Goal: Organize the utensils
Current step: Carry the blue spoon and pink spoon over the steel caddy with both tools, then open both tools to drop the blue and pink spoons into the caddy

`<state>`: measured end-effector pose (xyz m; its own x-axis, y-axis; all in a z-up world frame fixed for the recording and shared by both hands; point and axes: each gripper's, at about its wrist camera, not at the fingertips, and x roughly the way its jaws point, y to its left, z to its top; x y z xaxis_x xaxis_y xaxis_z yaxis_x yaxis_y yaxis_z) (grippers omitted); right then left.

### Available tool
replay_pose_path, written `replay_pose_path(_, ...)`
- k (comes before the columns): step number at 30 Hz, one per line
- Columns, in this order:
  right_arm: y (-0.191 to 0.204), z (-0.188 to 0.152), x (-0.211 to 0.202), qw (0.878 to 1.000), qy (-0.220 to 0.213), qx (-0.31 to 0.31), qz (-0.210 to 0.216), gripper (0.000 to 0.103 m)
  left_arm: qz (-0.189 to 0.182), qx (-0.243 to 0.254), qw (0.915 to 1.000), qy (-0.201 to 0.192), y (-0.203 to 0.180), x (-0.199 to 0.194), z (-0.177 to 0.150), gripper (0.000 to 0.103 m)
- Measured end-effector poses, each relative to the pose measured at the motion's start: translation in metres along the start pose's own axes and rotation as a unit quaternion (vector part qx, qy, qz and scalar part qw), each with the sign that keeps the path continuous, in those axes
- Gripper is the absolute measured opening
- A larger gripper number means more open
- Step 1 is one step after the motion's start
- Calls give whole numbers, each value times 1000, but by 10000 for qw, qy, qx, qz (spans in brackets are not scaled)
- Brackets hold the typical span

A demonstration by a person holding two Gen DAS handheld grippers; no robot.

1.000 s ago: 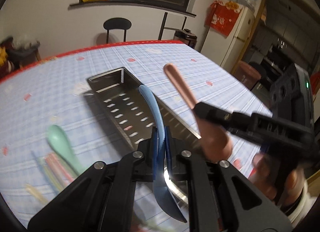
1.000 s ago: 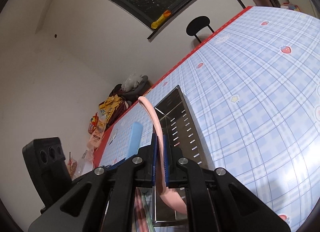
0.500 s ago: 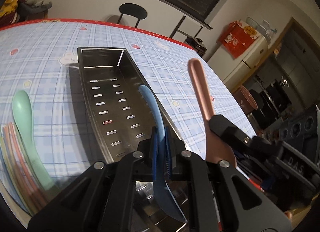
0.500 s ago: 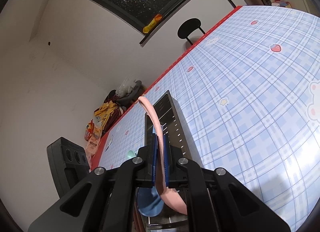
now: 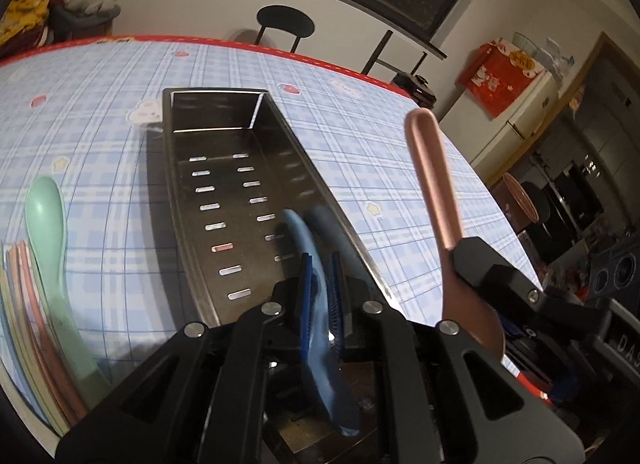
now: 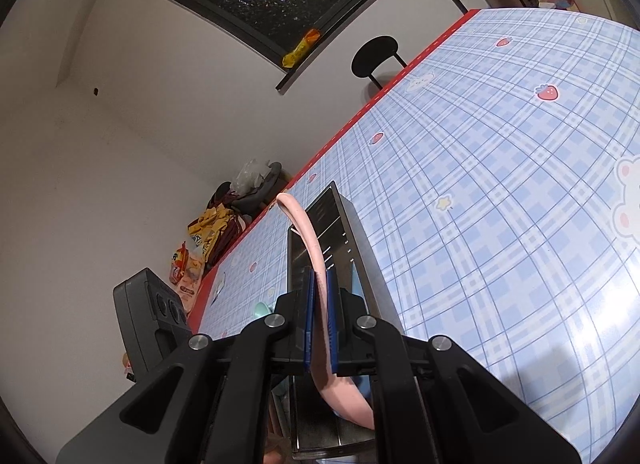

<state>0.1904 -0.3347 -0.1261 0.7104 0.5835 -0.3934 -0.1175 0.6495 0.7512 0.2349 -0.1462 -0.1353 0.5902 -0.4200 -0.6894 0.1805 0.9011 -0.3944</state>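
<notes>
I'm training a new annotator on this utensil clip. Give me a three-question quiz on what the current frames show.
1. True or false: the left hand-held gripper is shut on the blue plastic spoon.
2. Which colour spoon lies on the checked blue tablecloth beside the perforated stainless-steel tray? A) green B) yellow C) black
3. Fill in: the right hand-held gripper holds the ____ plastic spoon.

Key: 1 true, its handle points over the tray. 2 A, the pale green plastic spoon lies on a stack of pastel flat sticks. 3 pink.
</notes>
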Motion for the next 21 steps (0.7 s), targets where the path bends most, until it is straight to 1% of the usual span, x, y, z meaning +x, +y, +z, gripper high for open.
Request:
replay_pose_path(4, -1, 0, 0, 10000, -4, -1, -39, 7, 87, 218, 9996, -128, -3, -10, 3, 12)
replay_pose_path(5, -1, 0, 0, 10000, 9, -1, -44, 7, 121, 309, 9993, -182, -3, -15, 4, 17)
replay_pose_path(6, -1, 0, 1, 10000, 21, -7, -51, 7, 148, 402, 9988, -242, -4, -20, 4, 19)
replay_pose_path(8, 1, -2, 2, 9999, 43, -60, -81, 7, 228, 630, 9970, -390, -4, -35, 5, 29)
replay_pose_path(9, 3, -3, 4, 9999, 53, -93, -98, 7, 265, 750, 9957, -465, -2, -42, 4, 30)
replay_pose_path(10, 4, -5, 6, 9998, 70, -131, -118, 7, 328, 881, 9941, -542, -1, -49, 3, 35)
replay_pose_path(11, 6, -6, 8, 9997, 91, -170, -140, 7, 425, 1045, 9916, -633, 2, -58, 1, 41)
replay_pose_path(14, 11, -12, 10, 9994, 116, -280, -192, 7, 640, 1352, 9850, -858, 17, -82, -7, 54)
replay_pose_path(16, 17, -16, 13, 9986, 49, -376, -377, 7, 778, 1489, 9816, -904, 28, -91, -10, 57)
replay_pose_path(17, 20, -19, 14, 9982, 18, -387, -466, 7, 865, 1564, 9795, -925, 35, -96, -12, 61)
replay_pose_path(18, 22, -21, 16, 9978, 6, -408, -520, 7, 948, 1621, 9775, -956, 41, -100, -13, 63)
replay_pose_path(20, 33, -26, 18, 9950, -95, -600, -793, 7, 1116, 1697, 9733, -1069, 55, -110, -15, 75)
replay_pose_path(21, 40, -29, 20, 9927, -169, -713, -962, 7, 1159, 1721, 9716, -1134, 60, -114, -16, 76)
